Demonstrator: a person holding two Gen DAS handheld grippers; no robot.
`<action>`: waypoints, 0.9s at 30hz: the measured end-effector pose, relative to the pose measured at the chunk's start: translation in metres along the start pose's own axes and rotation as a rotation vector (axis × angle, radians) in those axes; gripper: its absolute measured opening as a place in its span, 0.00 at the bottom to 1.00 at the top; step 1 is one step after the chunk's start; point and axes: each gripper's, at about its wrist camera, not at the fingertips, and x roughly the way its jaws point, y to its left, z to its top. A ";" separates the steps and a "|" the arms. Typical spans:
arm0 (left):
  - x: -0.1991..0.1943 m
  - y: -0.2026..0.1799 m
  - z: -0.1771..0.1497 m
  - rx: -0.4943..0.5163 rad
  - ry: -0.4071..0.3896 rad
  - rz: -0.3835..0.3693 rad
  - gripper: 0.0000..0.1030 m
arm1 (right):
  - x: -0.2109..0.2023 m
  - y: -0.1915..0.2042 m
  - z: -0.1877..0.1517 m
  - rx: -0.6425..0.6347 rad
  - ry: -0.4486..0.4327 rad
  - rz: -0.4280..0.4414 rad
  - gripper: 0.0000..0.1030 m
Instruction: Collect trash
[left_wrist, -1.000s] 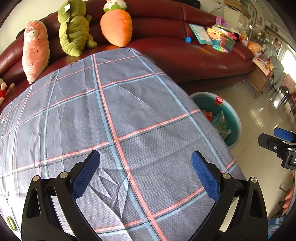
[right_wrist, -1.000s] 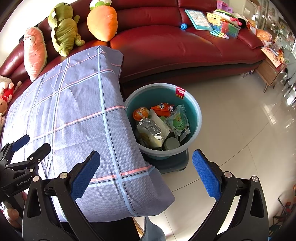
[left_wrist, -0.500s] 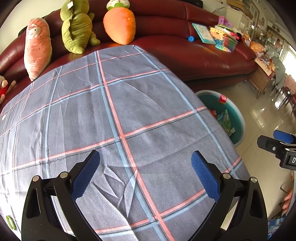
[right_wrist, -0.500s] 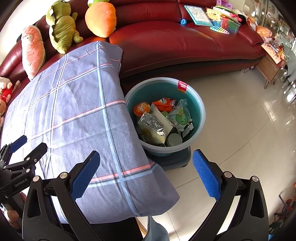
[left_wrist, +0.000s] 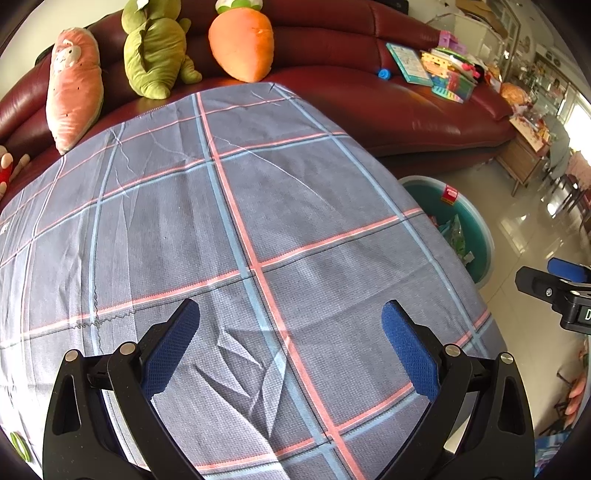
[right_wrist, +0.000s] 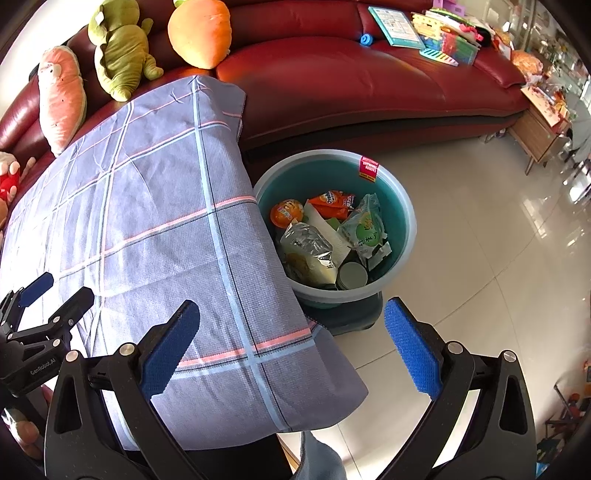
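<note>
A teal basin (right_wrist: 404, 218) on the floor beside the table holds trash: an orange snack pack (right_wrist: 332, 205), a silver pouch (right_wrist: 308, 243), a green wrapper (right_wrist: 365, 227) and a round lid (right_wrist: 352, 275). It also shows in the left wrist view (left_wrist: 476, 229), partly hidden by the table. My left gripper (left_wrist: 290, 350) is open and empty over the checked tablecloth (left_wrist: 221, 221). My right gripper (right_wrist: 291, 354) is open and empty, above the table's corner and the floor, short of the basin. The left gripper also shows at the left of the right wrist view (right_wrist: 44, 302).
A dark red sofa (right_wrist: 351, 81) runs behind the table with plush toys (left_wrist: 240, 37) and books and toys (left_wrist: 436, 70) on it. Glossy tiled floor (right_wrist: 480, 258) lies to the right. A wooden cabinet (right_wrist: 539, 136) stands at far right.
Both grippers have drifted slightly; the table fills more of the left view and the basin has slid right there. In the right view the basin sits a little closer and higher. Both stay open.
</note>
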 end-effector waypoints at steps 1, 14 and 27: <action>0.000 0.002 0.000 -0.003 -0.002 -0.001 0.96 | 0.000 0.001 0.001 -0.001 0.000 -0.001 0.93; -0.009 0.011 0.007 -0.014 -0.060 -0.024 0.96 | -0.005 0.009 0.008 -0.003 -0.017 -0.008 0.93; -0.009 0.002 0.002 0.026 -0.056 0.016 0.96 | -0.003 0.006 0.006 0.028 -0.023 0.017 0.93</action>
